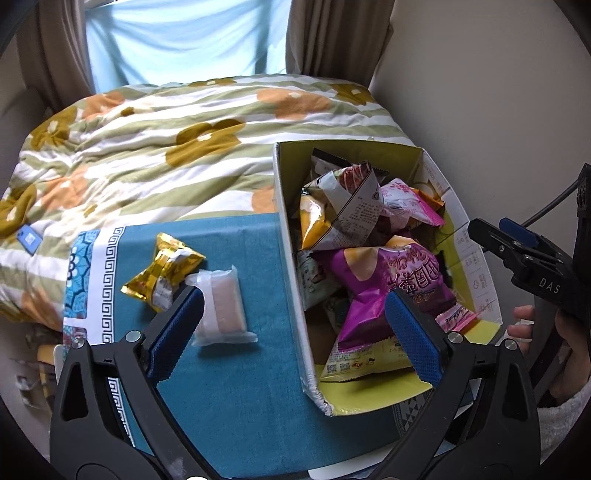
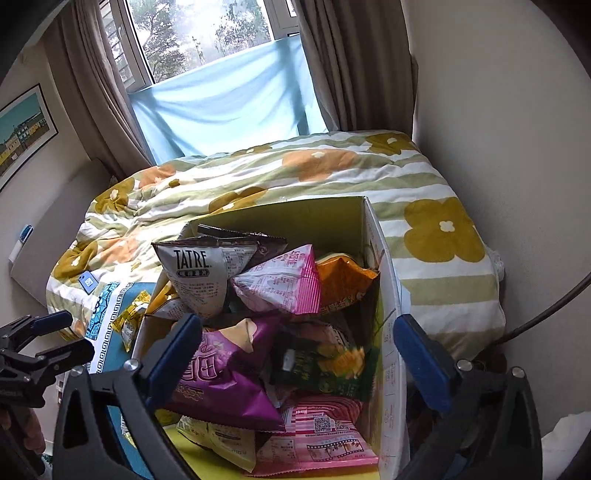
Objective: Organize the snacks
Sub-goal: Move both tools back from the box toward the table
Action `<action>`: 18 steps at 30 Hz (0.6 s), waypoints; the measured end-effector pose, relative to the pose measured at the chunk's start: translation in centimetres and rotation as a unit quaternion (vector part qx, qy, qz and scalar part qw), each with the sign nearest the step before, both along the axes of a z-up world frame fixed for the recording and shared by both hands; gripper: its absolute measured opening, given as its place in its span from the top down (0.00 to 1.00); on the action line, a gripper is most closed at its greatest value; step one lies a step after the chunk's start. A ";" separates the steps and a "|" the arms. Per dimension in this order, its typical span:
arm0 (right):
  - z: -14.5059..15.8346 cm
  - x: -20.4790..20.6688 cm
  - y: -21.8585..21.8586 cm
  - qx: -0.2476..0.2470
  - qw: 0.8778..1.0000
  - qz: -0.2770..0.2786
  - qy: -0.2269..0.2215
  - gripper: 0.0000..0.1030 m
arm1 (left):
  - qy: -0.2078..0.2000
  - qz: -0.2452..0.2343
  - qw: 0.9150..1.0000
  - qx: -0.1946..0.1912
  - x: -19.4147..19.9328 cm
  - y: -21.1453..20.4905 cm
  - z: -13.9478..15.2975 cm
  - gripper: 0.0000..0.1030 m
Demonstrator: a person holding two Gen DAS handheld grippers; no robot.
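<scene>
An open cardboard box (image 1: 290, 258) full of snack bags stands on a teal cloth (image 1: 240, 398); it also shows in the right wrist view (image 2: 384, 302). A purple bag (image 1: 373, 291) lies on top. A gold packet (image 1: 162, 269) and a clear-wrapped pink wafer pack (image 1: 223, 306) lie on the cloth left of the box. My left gripper (image 1: 295, 332) is open and empty, straddling the box's left wall above the wafer pack. My right gripper (image 2: 295, 365) is open and empty above the box; it also shows at the right of the left wrist view (image 1: 502, 240).
The cloth-covered surface sits against a bed with a flowered quilt (image 1: 147, 147). A small blue card (image 1: 27, 238) lies on the quilt. A wall (image 2: 498, 110) runs along the right; curtains and a window (image 2: 207, 29) are behind the bed.
</scene>
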State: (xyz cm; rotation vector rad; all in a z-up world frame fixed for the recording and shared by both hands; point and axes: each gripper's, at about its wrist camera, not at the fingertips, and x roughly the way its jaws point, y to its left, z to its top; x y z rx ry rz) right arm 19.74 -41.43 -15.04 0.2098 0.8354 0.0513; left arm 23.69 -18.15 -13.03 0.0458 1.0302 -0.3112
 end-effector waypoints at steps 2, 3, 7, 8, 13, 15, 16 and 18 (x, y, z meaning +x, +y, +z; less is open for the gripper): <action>0.2 -0.2 -0.1 0.001 1.000 -0.005 -0.003 0.00 | -0.001 0.001 1.000 -0.005 -0.2 0.3 0.1 0.05; 0.2 -0.3 -0.1 0.004 1.000 -0.008 0.001 0.00 | -0.001 0.000 1.000 -0.006 -0.3 0.5 0.2 0.05; 0.7 -0.6 -0.1 0.020 1.000 -0.017 0.005 0.00 | -0.008 -0.006 1.000 -0.006 -0.9 1.4 0.5 0.05; 1.0 -0.8 0.1 0.018 1.000 -0.017 0.006 0.00 | -0.010 -0.008 1.000 -0.007 -1.0 1.7 0.7 0.05; 3.4 -2.5 2.4 -0.016 1.000 -0.021 -0.011 0.00 | -0.029 -0.028 0.999 -0.029 -2.1 4.2 2.2 0.05; 4.9 -3.7 3.5 -0.029 0.998 -0.033 -0.034 0.00 | -0.041 -0.036 0.998 -0.030 -2.5 5.5 3.1 0.05; 5.6 -4.4 4.2 -0.031 0.998 -0.037 -0.044 0.00 | -0.047 -0.039 0.998 -0.030 -2.8 6.3 3.6 0.05; 7.0 -5.6 5.4 -0.031 0.997 -0.046 -0.061 0.00 | -0.060 -0.044 0.997 -0.029 -3.3 8.1 4.6 0.05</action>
